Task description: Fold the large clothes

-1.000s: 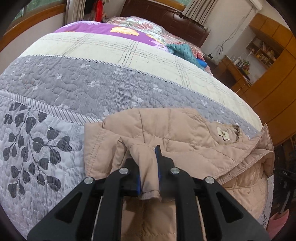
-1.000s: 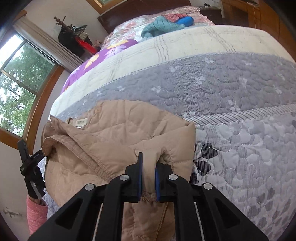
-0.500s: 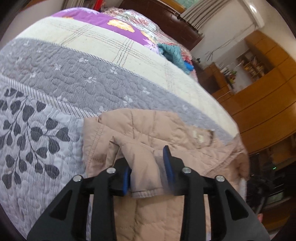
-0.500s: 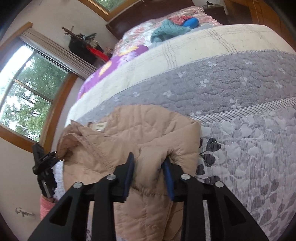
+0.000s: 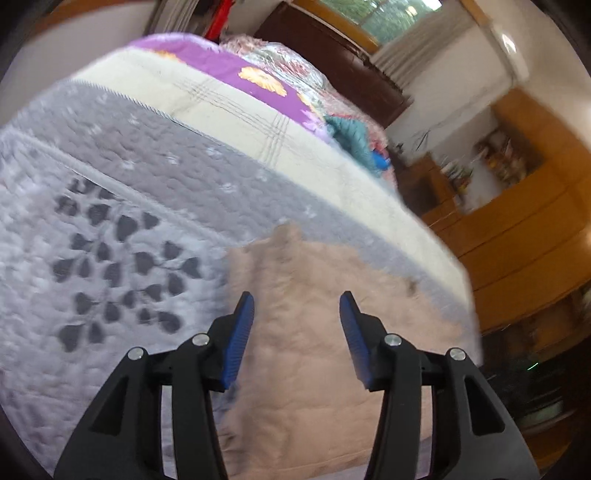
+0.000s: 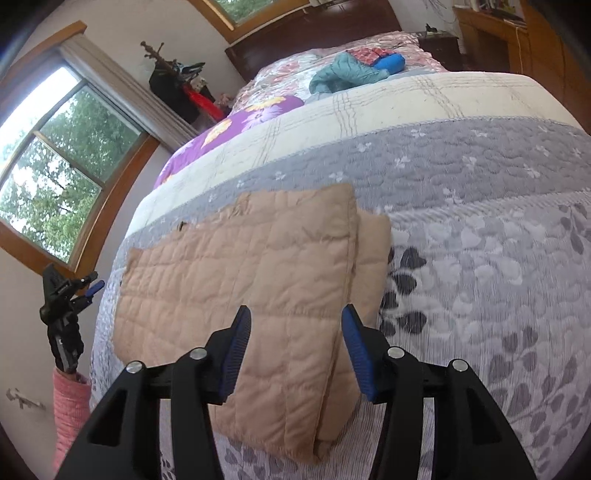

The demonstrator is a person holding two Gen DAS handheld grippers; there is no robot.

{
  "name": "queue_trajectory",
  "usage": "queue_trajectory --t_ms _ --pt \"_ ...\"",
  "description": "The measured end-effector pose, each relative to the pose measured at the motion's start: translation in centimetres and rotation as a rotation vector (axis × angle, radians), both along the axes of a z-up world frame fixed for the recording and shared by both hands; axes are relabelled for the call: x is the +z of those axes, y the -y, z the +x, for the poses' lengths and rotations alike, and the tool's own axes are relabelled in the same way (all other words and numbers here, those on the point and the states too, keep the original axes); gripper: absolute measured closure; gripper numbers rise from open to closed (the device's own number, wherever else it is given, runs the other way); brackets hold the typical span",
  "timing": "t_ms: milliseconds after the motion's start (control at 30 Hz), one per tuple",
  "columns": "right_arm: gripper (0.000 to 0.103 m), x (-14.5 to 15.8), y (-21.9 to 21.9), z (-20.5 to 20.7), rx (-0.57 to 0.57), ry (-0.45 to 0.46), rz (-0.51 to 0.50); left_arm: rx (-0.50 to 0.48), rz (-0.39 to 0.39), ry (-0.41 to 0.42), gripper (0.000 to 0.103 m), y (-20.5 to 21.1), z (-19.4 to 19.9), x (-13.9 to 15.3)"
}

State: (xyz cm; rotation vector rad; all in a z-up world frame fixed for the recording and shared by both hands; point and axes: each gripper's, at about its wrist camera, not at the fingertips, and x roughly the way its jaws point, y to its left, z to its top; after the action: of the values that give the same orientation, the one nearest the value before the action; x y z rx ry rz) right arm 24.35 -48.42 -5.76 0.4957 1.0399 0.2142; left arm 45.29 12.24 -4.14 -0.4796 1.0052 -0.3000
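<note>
A tan quilted jacket (image 6: 258, 280) lies folded into a flat rectangle on the grey leaf-patterned bedspread (image 6: 498, 258), near the bed's front edge. It also shows, blurred, in the left wrist view (image 5: 325, 314). My right gripper (image 6: 295, 321) is open and empty just above the jacket's near edge. My left gripper (image 5: 297, 306) is open and empty above the jacket's other side. The left gripper also shows in the right wrist view (image 6: 79, 290), held off the bed's left side by a hand in a pink sleeve.
A teal garment and a blue item (image 6: 351, 72) lie far up the bed by the dark headboard (image 6: 314, 33). A window (image 6: 48, 162) and coat stand (image 6: 173, 85) are at left. Wooden cabinets (image 5: 524, 229) stand past the bed's other side.
Both grippers opened and let go of the jacket's folded edge. The jacket dropped flat into a folded rectangle, and both grippers drew back from it.
</note>
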Motion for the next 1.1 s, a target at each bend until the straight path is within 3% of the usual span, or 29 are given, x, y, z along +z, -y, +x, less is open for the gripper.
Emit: queue_trajectory --t_ms 33,200,367,467,567,633,700,867,1100 --pt "0.051 -0.2 -0.2 -0.3 0.003 -0.002 0.001 -0.019 0.054 0.002 0.053 0.6 -0.8 -0.5" --pt "0.051 -2.1 -1.2 -2.0 0.024 -0.029 -0.001 -0.098 0.181 0.009 0.051 2.3 -3.7 -2.7" --pt "0.052 -3.7 -2.1 -2.5 0.048 -0.04 -0.003 -0.151 0.221 0.036 0.051 4.1 -5.4 -4.3" --pt "0.062 -4.3 -2.6 -2.2 0.043 -0.049 -0.041 -0.155 0.295 0.053 0.051 5.7 -5.6 -4.8" --pt "0.081 -4.1 -3.1 -2.1 0.044 -0.034 -0.056 -0.149 0.355 0.065 0.069 6.6 -5.6 -5.2" --pt "0.089 -3.5 -3.4 -2.1 0.049 -0.012 -0.066 -0.144 0.37 0.083 0.088 6.8 -5.8 -5.0" --pt "0.093 -2.7 -3.7 -2.4 0.052 0.022 -0.086 -0.129 0.366 0.108 0.094 6.7 -6.2 -4.6" --pt "0.094 -1.5 -3.7 -2.6 0.037 0.056 -0.104 -0.086 0.333 0.173 0.095 5.9 -7.3 -2.9" --pt "0.094 -6.0 -3.1 -0.6 0.009 -0.062 -0.086 -0.091 0.328 0.086 0.094 5.4 -6.0 -7.2"
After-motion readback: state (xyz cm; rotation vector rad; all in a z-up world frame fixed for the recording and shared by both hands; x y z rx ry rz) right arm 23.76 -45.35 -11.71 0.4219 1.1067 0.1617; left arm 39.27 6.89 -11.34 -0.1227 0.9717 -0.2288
